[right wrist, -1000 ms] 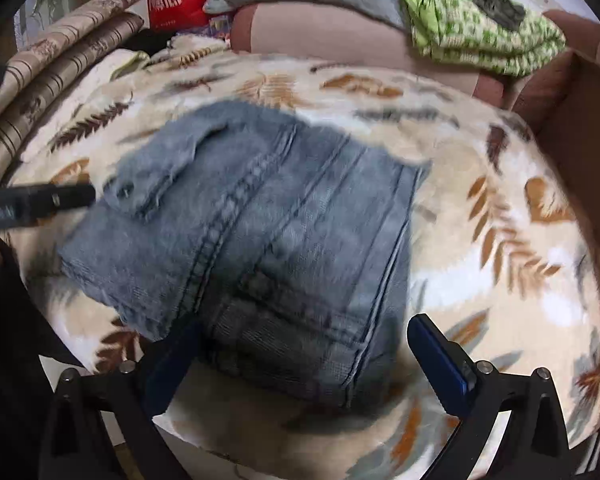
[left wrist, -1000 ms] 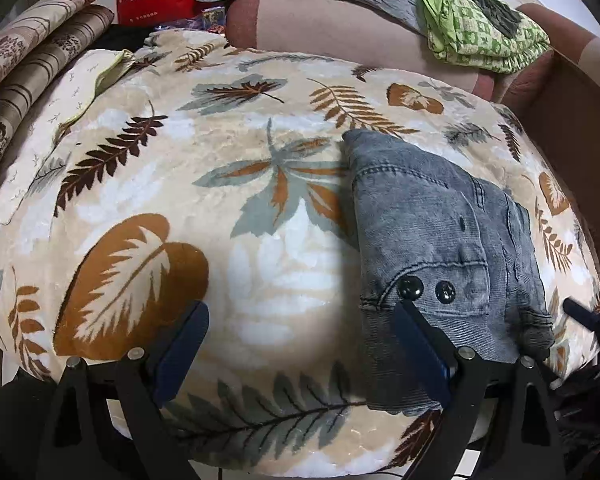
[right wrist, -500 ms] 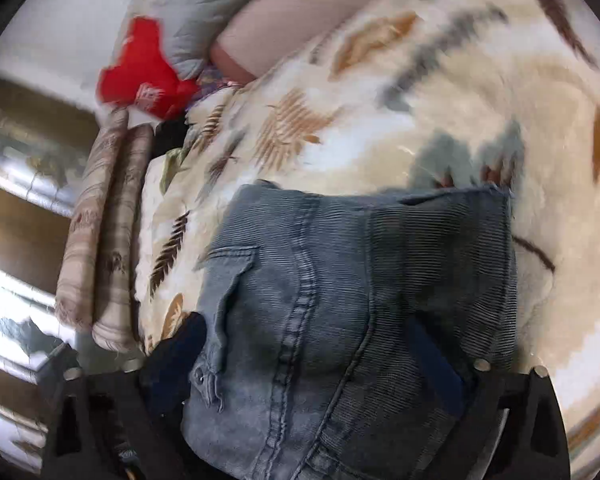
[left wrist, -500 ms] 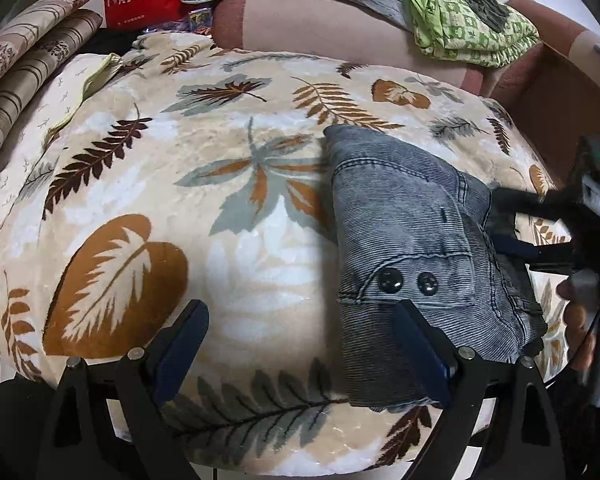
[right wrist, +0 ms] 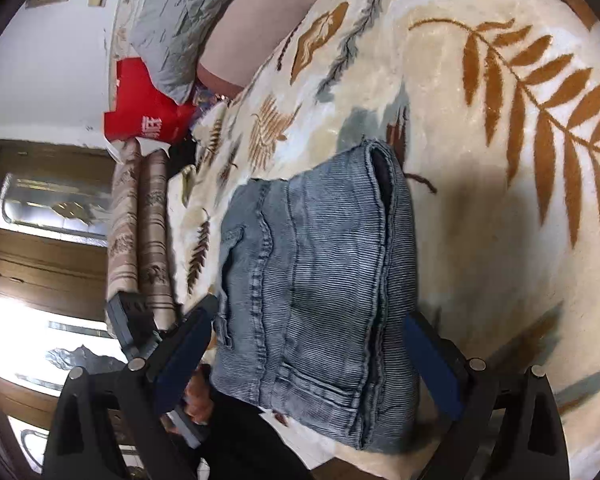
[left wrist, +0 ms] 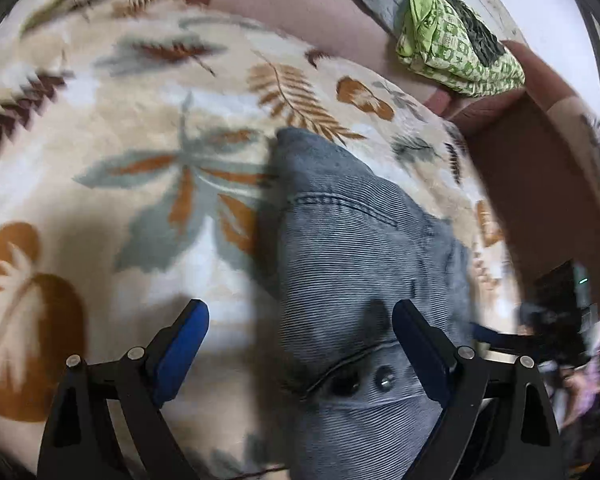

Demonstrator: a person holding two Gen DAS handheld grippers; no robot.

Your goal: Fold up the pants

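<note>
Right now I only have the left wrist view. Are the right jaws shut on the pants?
Observer: No. The right gripper is open, with one jaw on either side of the folded pants.
Operator: Is the far fold tidy?
Observer: The layers stack evenly along the folded edge, with a dark gap at its upper end.
Operator: Anything beyond it?
Observer: Two striped rolled cushions lie beside the blanket, apart from the pants.

Folded pants (left wrist: 352,264) laid on blanket (left wrist: 148,128), near edge, right of centre. Pillow (left wrist: 300,4) and bundled cloth (left wrist: 456,52) set behind, far right.
</note>
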